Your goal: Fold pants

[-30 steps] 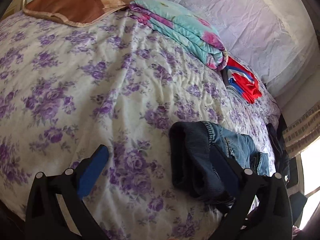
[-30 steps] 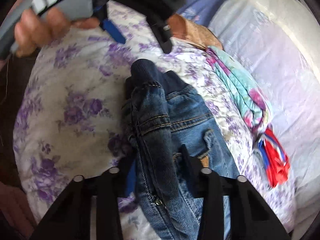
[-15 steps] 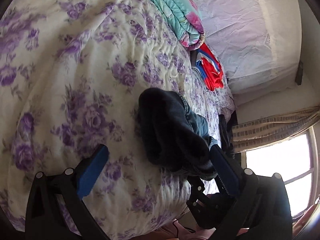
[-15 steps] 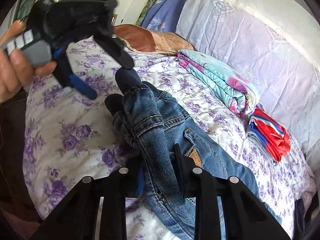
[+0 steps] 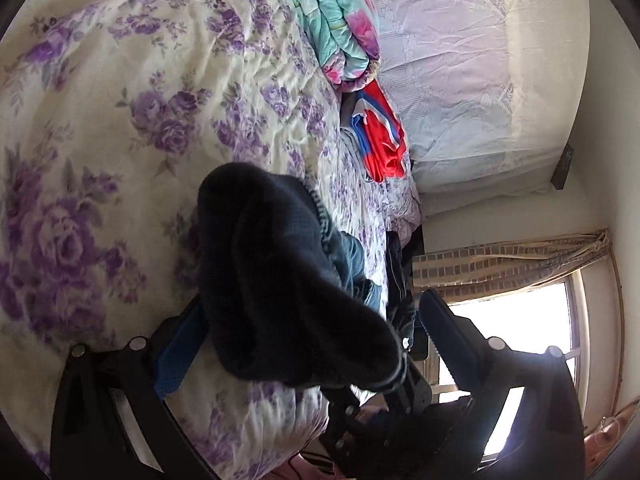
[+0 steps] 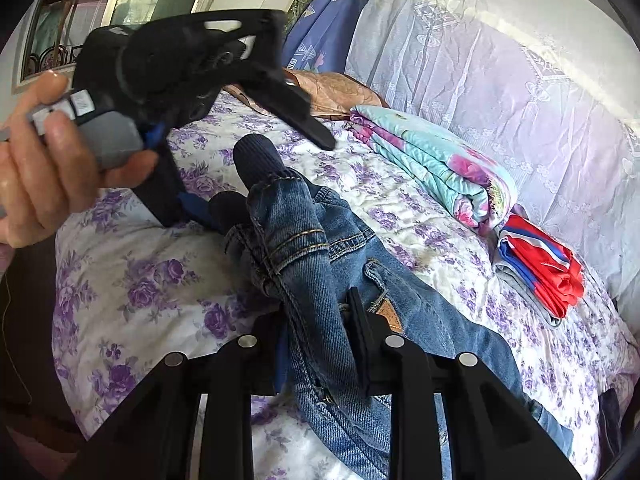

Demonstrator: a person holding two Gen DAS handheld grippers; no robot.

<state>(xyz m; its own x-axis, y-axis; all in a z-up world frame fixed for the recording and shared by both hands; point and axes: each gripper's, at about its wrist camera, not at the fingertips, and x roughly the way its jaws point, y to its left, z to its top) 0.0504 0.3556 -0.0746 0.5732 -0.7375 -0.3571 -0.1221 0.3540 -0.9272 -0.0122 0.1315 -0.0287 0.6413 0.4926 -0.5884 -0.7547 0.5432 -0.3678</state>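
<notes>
The right tongs (image 6: pixel 316 340) are pinching the jeans (image 6: pixel 320 264); the left tongs (image 5: pixel 308 320) are gaping around the dark waistband (image 5: pixel 280 280), which is hiding one pad.

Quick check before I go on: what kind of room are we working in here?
Most likely a home bedroom. The jeans lie on a bed with a purple-flowered quilt, a folded turquoise blanket sits by the lace-draped headboard end, and a curtained window shows in the left wrist view.
</notes>
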